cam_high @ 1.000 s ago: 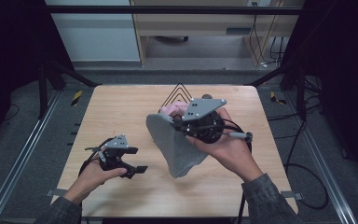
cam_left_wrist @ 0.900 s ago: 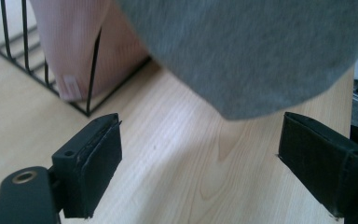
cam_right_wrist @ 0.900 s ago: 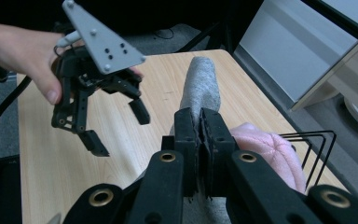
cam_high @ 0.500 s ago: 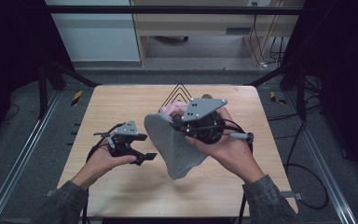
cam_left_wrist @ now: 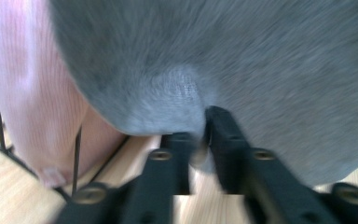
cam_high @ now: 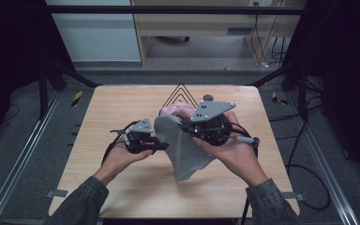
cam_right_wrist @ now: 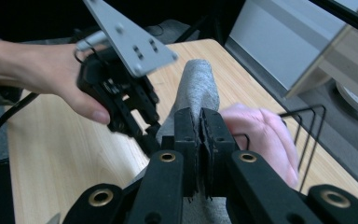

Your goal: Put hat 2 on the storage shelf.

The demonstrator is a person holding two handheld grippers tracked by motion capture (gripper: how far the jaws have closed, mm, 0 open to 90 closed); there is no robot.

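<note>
High view shows the grey cloth [cam_high: 185, 150] hanging lengthwise from the right gripper [cam_high: 187, 125], fingers clamped on its top, while the left gripper [cam_high: 161, 146], fingers just closed, pinches its left edge.

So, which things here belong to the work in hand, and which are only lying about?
In use:
- grey knitted cloth
- left gripper, shut on its edge
- right gripper, shut on it

Lying about:
- pink knitted cloth
- black wire rack
- light wooden table

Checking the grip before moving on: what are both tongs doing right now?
Left tongs: just closed on the grey cloth.
Right tongs: shut on the grey cloth.
</note>
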